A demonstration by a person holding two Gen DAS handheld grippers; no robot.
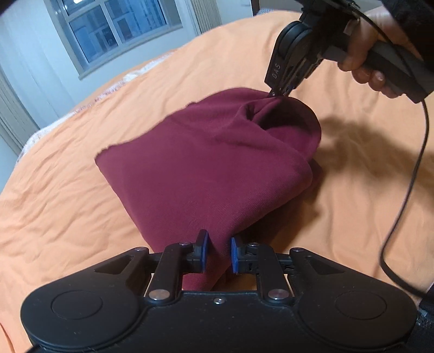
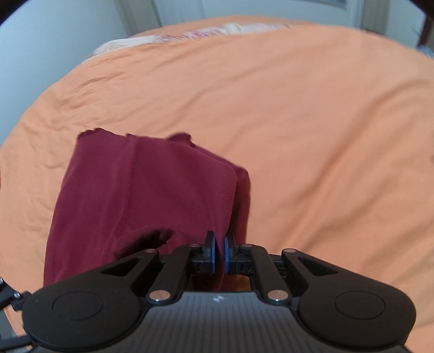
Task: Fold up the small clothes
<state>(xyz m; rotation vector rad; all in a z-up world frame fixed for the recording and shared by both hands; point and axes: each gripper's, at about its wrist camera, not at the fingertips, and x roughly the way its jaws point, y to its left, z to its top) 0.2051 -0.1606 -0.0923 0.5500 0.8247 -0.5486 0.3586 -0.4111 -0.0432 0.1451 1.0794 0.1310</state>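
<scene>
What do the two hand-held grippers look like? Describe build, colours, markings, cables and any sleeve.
Both are matte black, with hinged linkages, silver rivets and blue pads on the fingers. The left hand-held gripper has a smooth base. The right hand-held gripper has a ribbed base, white "DAS" lettering, a black cable and a dark sleeve above it.

A bed covered by a wrinkled orange sheet (image 1: 67, 211) fills the view. Behind it stand a pale wall and a white-framed window (image 1: 114, 30) with several panes.
</scene>
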